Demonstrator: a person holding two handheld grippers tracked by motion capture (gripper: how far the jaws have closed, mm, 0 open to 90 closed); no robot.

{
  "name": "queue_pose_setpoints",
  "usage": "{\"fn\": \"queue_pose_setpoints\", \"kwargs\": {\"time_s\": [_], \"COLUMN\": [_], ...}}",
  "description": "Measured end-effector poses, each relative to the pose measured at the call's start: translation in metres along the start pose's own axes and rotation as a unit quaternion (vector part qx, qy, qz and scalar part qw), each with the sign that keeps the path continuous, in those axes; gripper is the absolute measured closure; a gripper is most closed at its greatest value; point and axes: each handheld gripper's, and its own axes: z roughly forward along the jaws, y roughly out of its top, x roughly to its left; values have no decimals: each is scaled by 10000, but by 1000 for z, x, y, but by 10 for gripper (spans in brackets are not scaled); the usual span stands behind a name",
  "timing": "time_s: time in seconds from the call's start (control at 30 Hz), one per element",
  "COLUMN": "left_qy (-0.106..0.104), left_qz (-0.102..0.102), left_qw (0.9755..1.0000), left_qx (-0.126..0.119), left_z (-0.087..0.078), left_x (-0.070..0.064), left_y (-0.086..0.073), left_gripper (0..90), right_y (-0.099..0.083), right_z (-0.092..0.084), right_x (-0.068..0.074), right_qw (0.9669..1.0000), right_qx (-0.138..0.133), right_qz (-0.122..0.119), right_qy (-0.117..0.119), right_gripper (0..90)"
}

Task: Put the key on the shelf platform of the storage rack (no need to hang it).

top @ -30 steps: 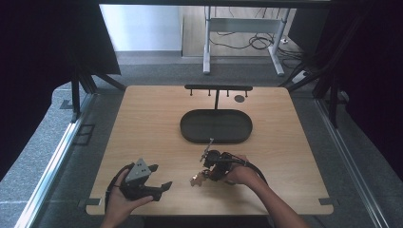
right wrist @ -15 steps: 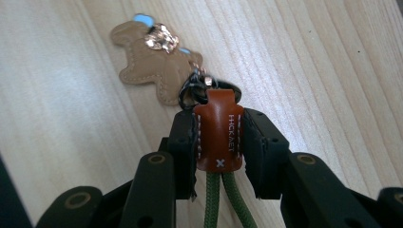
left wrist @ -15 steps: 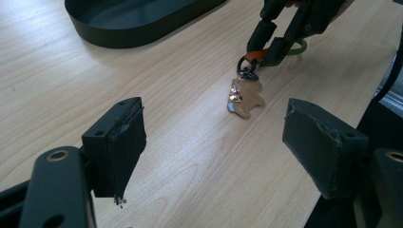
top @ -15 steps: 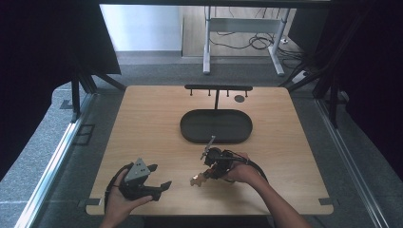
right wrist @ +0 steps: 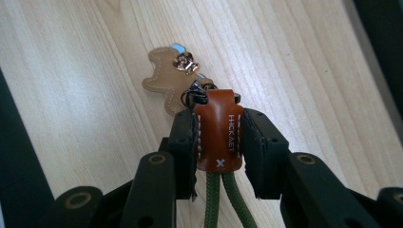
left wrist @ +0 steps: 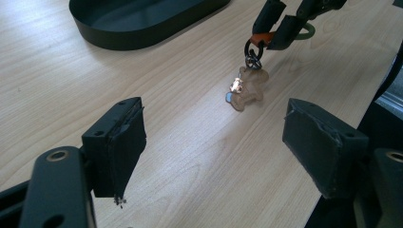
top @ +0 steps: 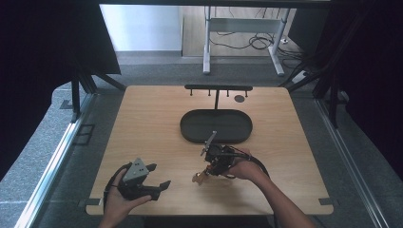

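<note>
High view. The right claw works near the middle of the counter's near half, just short of the black oval tray; a small tan charm shows below its tip. The left claw rests in the person's hand by the near left corner, well apart from the work. A black peg rack stands at the far edge behind the tray.

Left gripper view. The left claw stands spread, nothing between its pads. Beyond it the keychain dangles from the other claw: rings, then the bear-shaped charm, whose lower end appears to touch or barely clear the wood; which cannot be told.

Right gripper view. The right claw is pressed onto the brown leather tab of the keychain, one pad on each side. Two green cords run back from the tab; the charm hangs ahead over the wood.

Step in hand, as judged: the keychain is gripped and being lifted off the counter. The next move probably calls for raising it until the charm swings free, then carrying it toward the tray or the rack's pegs, keeping the pinch firm on the tab.
</note>
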Motion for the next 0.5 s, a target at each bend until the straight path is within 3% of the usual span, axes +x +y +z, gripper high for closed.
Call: {"fn": "queue_pose_setpoints", "kwargs": {"time_s": [0.5], "left_qy": [4], "left_qz": [7], "left_qw": [10000], "left_qx": [-3], "left_z": [-1], "left_x": [0], "left_y": [1], "left_gripper": [225], "right_y": [9], "right_z": [-37], "right_x": [-3], "right_qw": [9997], "right_qx": [-198], "right_qz": [-81], "right_qy": [-150], "right_gripper": [667]}}
